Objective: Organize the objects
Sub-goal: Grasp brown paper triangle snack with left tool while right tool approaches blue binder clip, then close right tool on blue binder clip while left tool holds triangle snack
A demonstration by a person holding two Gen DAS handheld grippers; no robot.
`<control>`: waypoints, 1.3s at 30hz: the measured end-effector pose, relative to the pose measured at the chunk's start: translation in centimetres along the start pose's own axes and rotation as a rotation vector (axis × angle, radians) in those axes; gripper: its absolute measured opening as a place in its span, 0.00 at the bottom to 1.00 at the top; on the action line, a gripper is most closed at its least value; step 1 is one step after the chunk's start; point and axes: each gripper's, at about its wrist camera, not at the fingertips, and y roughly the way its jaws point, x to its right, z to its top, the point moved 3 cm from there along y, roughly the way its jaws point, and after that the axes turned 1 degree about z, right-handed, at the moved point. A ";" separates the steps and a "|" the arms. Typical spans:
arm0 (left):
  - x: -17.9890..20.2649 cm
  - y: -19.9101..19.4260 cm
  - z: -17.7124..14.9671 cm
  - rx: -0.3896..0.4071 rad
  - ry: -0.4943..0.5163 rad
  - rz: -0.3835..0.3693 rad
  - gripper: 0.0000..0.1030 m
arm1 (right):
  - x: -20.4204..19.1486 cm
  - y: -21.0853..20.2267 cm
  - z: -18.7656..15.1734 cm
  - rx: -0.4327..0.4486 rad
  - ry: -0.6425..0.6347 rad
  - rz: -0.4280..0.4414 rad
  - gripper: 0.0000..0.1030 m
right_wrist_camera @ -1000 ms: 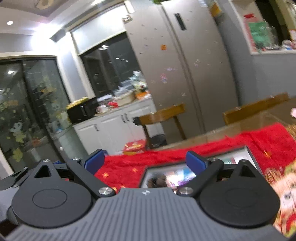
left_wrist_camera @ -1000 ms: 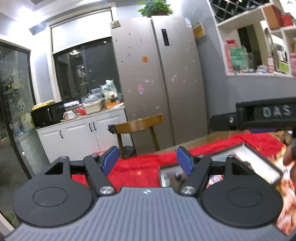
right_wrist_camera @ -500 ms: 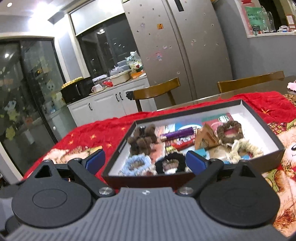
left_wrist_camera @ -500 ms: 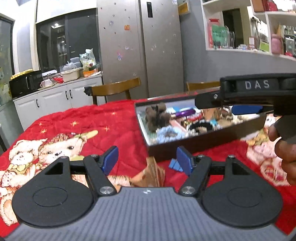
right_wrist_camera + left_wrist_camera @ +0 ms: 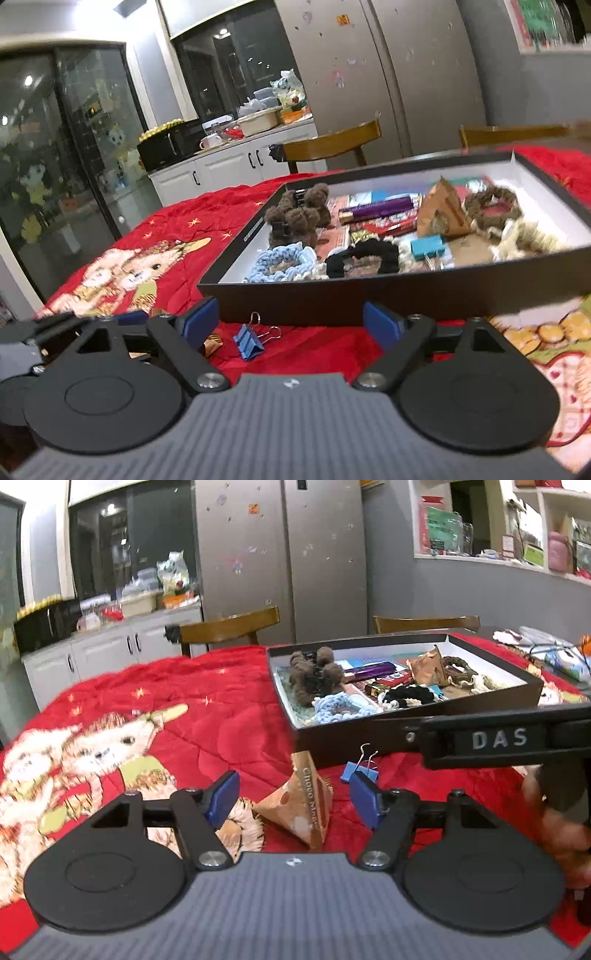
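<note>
A brown triangular snack packet (image 5: 304, 806) lies on the red blanket between the blue pads of my left gripper (image 5: 293, 799). Its jaws are closing and the pads stand clear of the packet. A blue binder clip (image 5: 251, 341) lies on the blanket in front of the black box (image 5: 369, 295), between the pads of my right gripper (image 5: 291, 323). Those jaws are closing too, without touching it. The box (image 5: 354, 644) holds hair ties, a purple tube (image 5: 380, 205), another brown packet and a second clip. In the left wrist view the clip (image 5: 360, 770) lies just beyond the right pad.
The red bear-print blanket (image 5: 207, 716) covers the table. Two wooden chairs (image 5: 229, 627) stand at its far edge, with a fridge and a kitchen counter behind. The right gripper's body (image 5: 498, 738) and a hand (image 5: 561, 834) fill the right of the left wrist view.
Both grippers have come down and tilted from facing the kitchen to facing the table. The packet and the clip now lie between their pads, and both pairs of jaws stand slightly narrower.
</note>
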 end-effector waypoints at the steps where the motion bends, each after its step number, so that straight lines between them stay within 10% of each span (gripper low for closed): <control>1: -0.4 0.2 0.1 -0.013 -0.017 -0.001 0.67 | 0.0 0.1 0.0 -0.006 0.004 0.003 0.88; 10: -1.8 1.0 0.1 -0.058 -0.096 -0.028 0.52 | 0.2 0.9 -0.3 -0.048 0.044 -0.001 0.78; 39: -0.7 2.2 0.0 -0.112 -0.029 0.059 0.54 | -1.8 2.4 -0.6 -0.131 -0.062 0.059 0.56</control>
